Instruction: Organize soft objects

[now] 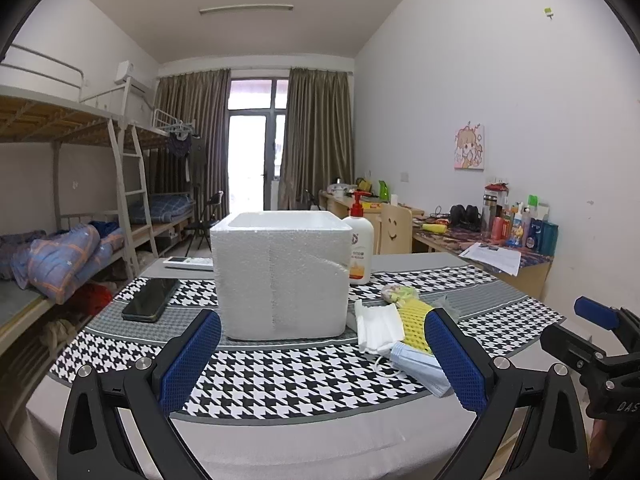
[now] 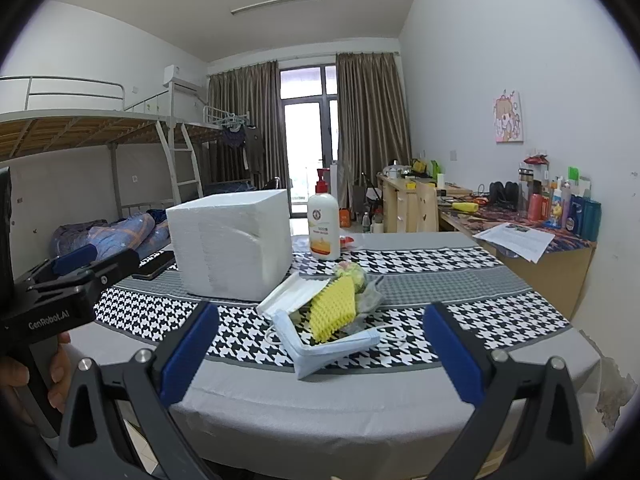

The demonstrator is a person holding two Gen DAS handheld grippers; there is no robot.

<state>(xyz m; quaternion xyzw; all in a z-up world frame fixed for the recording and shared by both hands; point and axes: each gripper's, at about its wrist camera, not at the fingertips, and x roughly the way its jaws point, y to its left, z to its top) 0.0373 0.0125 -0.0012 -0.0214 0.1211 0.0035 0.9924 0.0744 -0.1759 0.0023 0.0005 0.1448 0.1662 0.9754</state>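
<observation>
Inventory, both wrist views, for you:

- Left gripper (image 1: 322, 358): fingers spread wide, nothing btwn them. It hovers over the near counter edge.
- Right gripper (image 2: 320, 354): fingers likewise released, empty.
- Soft pile, on the houndstooth cloth (image 2: 460, 312), just right of the foam box (image 2: 232, 248): white mask stack (image 2: 288, 292), blue mask stack (image 2: 320, 348), yellow foam net (image 2: 334, 308), and a crumpled bundle (image 2: 354, 274) at the far end.
- Foam box: open top seen in left view only; inside not visible.
- Other: lotion pump bottle (image 2: 324, 226) behind the pile, phone (image 1: 150, 300) and remote (image 1: 188, 262) left of the box.

Key relation: the pile sits dead ahead of your right fingers, centred in the gap; for the left it lies off to the right, partly behind the right-hand finger (image 1: 456, 360). Right hand is prob. better placed. Long axis of the blue masks runs near-to-far, skewed left.

Hard to tell: what the bundle is; whether clear plastic wraps it; how many masks per stack; ear loops partly tucked under.
</observation>
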